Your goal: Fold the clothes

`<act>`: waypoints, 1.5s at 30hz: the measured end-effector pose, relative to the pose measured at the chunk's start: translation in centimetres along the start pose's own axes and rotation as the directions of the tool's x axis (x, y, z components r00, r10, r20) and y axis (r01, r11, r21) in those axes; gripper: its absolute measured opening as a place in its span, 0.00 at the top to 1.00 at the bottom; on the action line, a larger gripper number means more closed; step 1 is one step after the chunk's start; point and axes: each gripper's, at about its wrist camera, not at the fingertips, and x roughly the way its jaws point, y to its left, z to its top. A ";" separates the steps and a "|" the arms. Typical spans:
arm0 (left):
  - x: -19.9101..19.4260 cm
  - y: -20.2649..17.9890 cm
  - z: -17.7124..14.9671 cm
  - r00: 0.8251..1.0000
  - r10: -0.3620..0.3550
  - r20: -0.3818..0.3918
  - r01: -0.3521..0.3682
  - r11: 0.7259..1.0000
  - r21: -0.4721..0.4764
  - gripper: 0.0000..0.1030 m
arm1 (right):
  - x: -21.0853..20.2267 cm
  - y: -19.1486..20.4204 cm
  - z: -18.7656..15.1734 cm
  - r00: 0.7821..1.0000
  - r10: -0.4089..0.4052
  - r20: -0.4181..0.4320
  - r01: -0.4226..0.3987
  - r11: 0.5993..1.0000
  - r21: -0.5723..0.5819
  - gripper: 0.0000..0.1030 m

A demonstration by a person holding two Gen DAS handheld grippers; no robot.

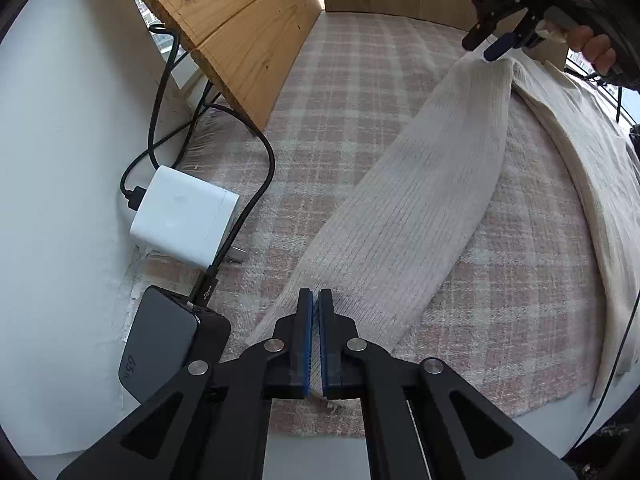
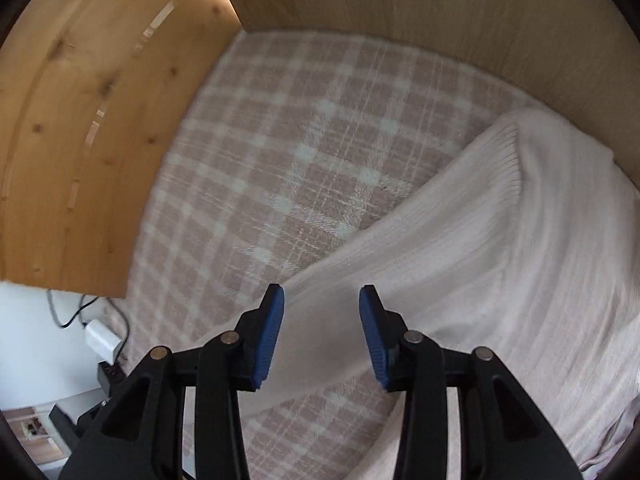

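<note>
- A pink-and-white plaid blanket [image 1: 352,128] covers the surface, boxed in by pale wooden boards [image 1: 240,28].
- 1 cream ribbed knit sweater [image 2: 560,280] lies there, its 1 long sleeve [image 1: 420,208] stretched out.
- The left gripper [image 1: 315,340] is clenched on the sleeve's cuff, probably to carry it over.
- The right gripper [image 2: 322,332] hangs released above the sleeve's shoulder end, likely to pin the crease.

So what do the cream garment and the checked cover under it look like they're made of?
The cream garment looks like soft ribbed knit: fine parallel ribs, matte. The checked cover looks like woven, slightly fuzzy cloth, perhaps wool or cotton.
</note>
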 end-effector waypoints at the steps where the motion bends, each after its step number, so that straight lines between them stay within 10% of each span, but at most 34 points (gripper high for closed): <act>1: -0.5 0.1 0.0 1.000 -0.011 0.014 0.011 1.000 -0.010 0.98 | 0.6 0.3 0.4 1.000 -0.023 -0.015 0.023 1.000 0.001 0.62; 10: -7.2 1.4 1.7 0.974 -0.093 0.205 0.109 0.992 -0.066 0.99 | 3.2 1.8 2.5 0.987 -0.085 -0.140 0.088 0.996 0.013 0.52; 14: -9.2 1.6 2.0 0.960 -0.136 0.246 0.159 0.984 -0.075 0.99 | 3.0 2.4 2.5 0.978 -0.182 -0.105 0.180 0.983 -0.034 0.91; 24: -13.3 -2.2 0.7 0.936 -0.176 0.303 0.166 0.984 0.058 1.00 | -3.7 -3.4 1.6 0.989 0.139 0.059 -0.145 0.982 0.119 0.95; 30: -8.1 -1.0 1.3 0.975 -0.128 0.179 0.127 0.992 0.017 0.99 | -3.3 -5.5 0.3 0.991 0.124 0.047 -0.130 0.982 0.138 0.95; 45: 2.5 -1.4 5.4 0.997 -0.058 -0.058 0.066 0.989 0.136 0.83 | -1.2 -5.0 1.1 0.996 0.083 0.031 -0.084 0.995 0.052 0.95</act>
